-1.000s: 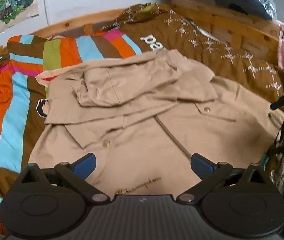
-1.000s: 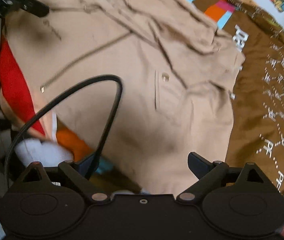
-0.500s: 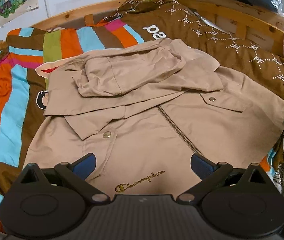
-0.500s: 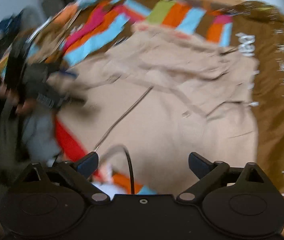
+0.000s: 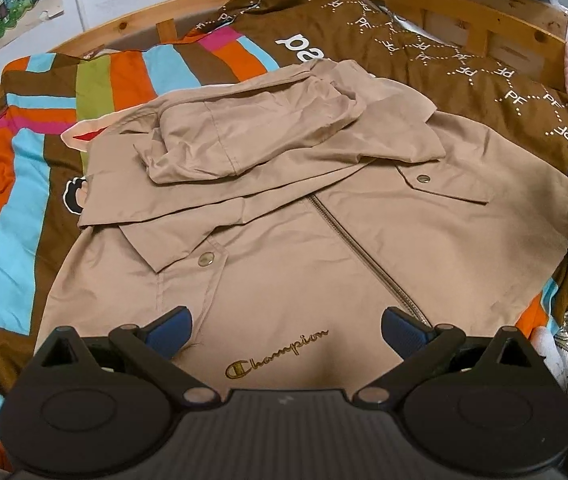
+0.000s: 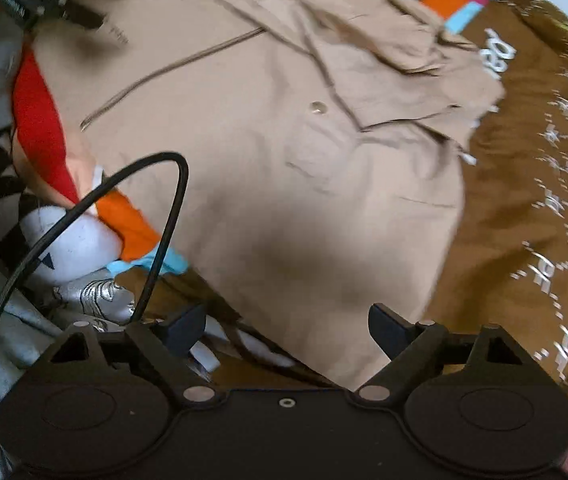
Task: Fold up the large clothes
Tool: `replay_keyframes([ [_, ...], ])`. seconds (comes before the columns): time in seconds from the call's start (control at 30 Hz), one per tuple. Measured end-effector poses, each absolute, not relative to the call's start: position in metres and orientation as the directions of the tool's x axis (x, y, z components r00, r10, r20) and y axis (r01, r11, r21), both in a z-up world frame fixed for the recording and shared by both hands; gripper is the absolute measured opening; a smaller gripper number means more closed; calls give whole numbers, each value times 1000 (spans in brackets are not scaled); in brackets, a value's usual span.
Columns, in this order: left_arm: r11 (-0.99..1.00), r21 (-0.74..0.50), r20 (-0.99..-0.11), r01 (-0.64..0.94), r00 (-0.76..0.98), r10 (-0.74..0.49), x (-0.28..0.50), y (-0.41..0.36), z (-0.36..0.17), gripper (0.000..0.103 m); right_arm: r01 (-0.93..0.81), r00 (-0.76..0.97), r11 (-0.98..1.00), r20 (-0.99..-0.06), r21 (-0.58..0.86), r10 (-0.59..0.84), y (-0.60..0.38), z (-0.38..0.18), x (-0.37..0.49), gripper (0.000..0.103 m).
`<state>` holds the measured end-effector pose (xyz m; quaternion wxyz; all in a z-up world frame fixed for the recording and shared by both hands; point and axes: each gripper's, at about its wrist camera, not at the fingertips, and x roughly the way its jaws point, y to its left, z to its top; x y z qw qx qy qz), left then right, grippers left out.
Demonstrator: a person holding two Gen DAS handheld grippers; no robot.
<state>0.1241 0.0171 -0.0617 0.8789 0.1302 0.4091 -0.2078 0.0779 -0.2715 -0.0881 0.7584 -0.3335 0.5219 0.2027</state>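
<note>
grippers hover empty: left gripper (image 5: 286, 326) low-centre, fingers spread over the tan jacket (image 5: 304, 220); right gripper (image 6: 286, 328) likewise spread wide. jacket lies on a striped blanket (image 5: 23, 168), wooden bed frame (image 5: 464, 4) along the top.

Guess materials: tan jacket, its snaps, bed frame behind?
Tan jacket: looks like thin woven synthetic or cotton blend, faint sheen, soft crisp wrinkles. Snaps: likely metal, dull silver-grey glint. Bed frame: light wood, knots and grain visible, apparently unpainted.

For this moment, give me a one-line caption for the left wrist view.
Open left hand-held gripper above a tan jacket on a striped bedspread.
</note>
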Motion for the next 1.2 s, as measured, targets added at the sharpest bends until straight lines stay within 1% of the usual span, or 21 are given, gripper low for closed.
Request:
replay_keyframes([
  [0.07,879,61,-772,473,580,-259,123,17,-62,102,-653,381,695,-924,-302,-44,-263,-97,82,84],
  [0.13,879,60,-773,473,579,-259,124,17,-62,102,-665,367,688,-929,-292,-40,-259,-104,86,82],
  [0.2,879,58,-774,474,578,-261,124,18,-62,102,-676,375,667,-925,-314,-56,-253,-113,91,80],
  [0.33,866,40,-770,498,568,-291,121,17,-61,102,-696,430,621,-902,-360,-40,-243,-114,88,68],
  [0.4,849,27,-764,528,558,-323,119,14,-60,102,-685,470,621,-882,-381,-22,-241,-108,84,64],
  [0.43,840,25,-761,542,556,-335,117,13,-59,102,-674,491,630,-871,-385,-7,-241,-102,83,59],
  [0.47,832,27,-757,554,555,-345,116,11,-58,102,-664,511,638,-860,-391,5,-241,-96,82,56],
  [0.5,824,30,-753,566,555,-353,114,10,-58,102,-653,534,644,-846,-399,17,-240,-90,81,51],
  [0.53,816,32,-749,576,555,-362,112,8,-57,102,-637,562,654,-826,-408,33,-240,-83,81,43],
  [0.57,809,32,-744,587,554,-373,110,7,-56,102,-625,580,666,-814,-408,46,-239,-77,82,32],
  [0.6,801,30,-739,598,553,-385,108,5,-56,102,-619,586,677,-808,-398,60,-238,-75,85,26],
  [0.63,793,27,-733,608,552,-398,106,4,-55,102,-612,592,690,-802,-387,76,-236,-71,89,17],
  [0.67,784,22,-725,620,550,-415,104,4,-53,102,-606,598,697,-797,-382,83,-234,-69,93,11],
  [0.83,697,11,-679,717,517,-521,86,-2,-45,102,-534,647,748,-760,-395,61,-222,-67,114,7],
  [0.93,667,63,-685,742,519,-512,78,-12,-48,102,-447,695,812,-717,-376,51,-225,-57,125,6],
  [1.0,685,118,-710,719,543,-448,79,-17,-51,102,-385,730,848,-682,-365,39,-231,-48,130,6],
  [1.07,711,231,-737,664,597,-317,84,-20,-52,96,-321,766,885,-642,-338,32,-238,-37,135,6],
  [1.1,717,293,-739,633,626,-251,88,-18,-51,94,-296,783,898,-622,-327,31,-242,-31,137,6],
  [1.17,717,362,-731,596,658,-179,95,-8,-45,92,-265,808,909,-588,-322,27,-244,-23,138,6],
  [1.2,710,393,-729,585,669,-147,99,-1,-41,87,-256,816,912,-578,-320,26,-246,-20,138,6],
])
